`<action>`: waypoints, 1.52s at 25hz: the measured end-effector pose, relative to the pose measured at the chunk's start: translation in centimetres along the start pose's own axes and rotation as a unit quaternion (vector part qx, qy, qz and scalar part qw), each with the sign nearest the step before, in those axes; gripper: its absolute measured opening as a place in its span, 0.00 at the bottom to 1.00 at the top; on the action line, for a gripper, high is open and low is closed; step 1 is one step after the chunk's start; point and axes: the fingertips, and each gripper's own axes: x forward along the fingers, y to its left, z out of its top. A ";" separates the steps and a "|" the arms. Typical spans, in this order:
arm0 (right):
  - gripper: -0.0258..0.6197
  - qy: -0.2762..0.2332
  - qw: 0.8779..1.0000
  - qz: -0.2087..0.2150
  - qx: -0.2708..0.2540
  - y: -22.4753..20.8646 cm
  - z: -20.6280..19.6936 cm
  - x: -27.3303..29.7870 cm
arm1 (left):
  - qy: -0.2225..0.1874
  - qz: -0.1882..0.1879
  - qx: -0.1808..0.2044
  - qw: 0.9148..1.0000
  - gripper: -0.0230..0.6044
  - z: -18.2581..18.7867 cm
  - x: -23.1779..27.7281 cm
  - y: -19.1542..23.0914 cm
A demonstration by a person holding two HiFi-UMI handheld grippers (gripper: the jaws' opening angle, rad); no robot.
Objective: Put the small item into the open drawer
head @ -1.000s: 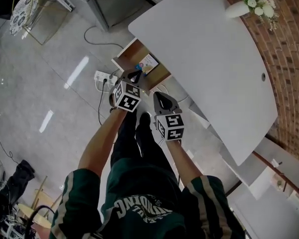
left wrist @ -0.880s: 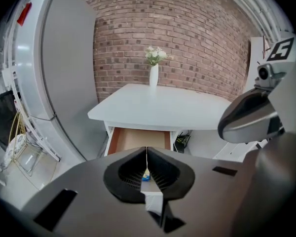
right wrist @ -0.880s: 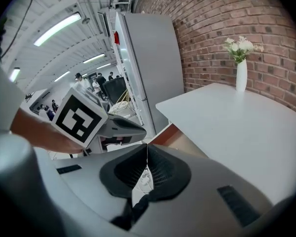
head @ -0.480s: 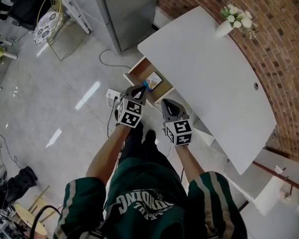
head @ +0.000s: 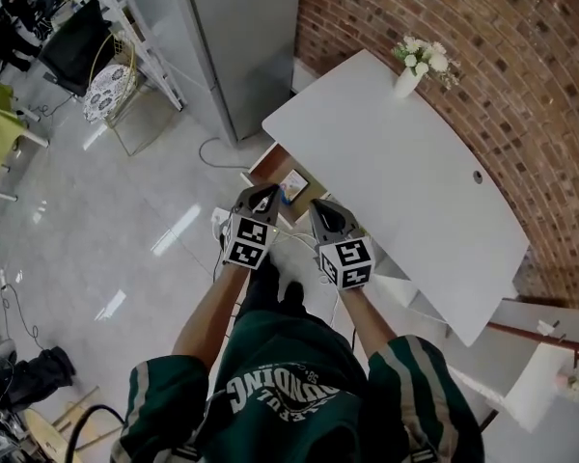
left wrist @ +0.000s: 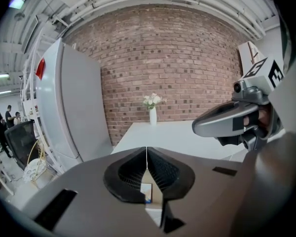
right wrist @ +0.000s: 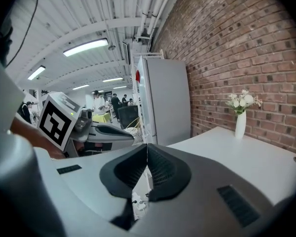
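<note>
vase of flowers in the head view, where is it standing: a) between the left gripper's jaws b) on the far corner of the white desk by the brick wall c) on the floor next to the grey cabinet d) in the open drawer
B: the vase of flowers stands on the far corner of the white desk, close to the brick wall.

The counter (head: 405, 162) is plain white against a red-brown brick wall (head: 531, 95). The drawer (head: 266, 165) is warm wood-brown. The left claw (head: 263, 194) and right claw (head: 320, 210) are dark grey, each marked with black-and-white squares. The shirt (head: 289, 384) is dark green with white sleeve stripes. The floor (head: 96, 230) is glossy pale grey.
</note>
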 end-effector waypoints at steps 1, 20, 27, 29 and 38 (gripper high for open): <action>0.08 -0.007 1.000 0.002 -0.004 0.2 0.7 -0.5 | -0.008 0.004 0.001 1.000 0.07 0.6 -0.5 -0.1; 0.08 -0.050 0.998 0.004 -0.036 2.4 4.0 -3.5 | -0.048 0.033 0.022 0.998 0.07 3.8 -5.0 -1.1; 0.08 -0.044 0.998 0.004 -0.033 2.4 3.5 -3.4 | -0.047 0.031 0.016 0.998 0.07 3.3 -5.2 -1.1; 0.08 -0.044 0.998 0.004 -0.033 2.6 3.5 -3.3 | -0.048 0.030 0.013 0.998 0.07 3.4 -5.3 -0.9; 0.08 -0.035 0.999 0.006 -0.038 2.8 2.8 -3.3 | -0.044 0.032 0.013 0.998 0.07 2.8 -5.5 -1.2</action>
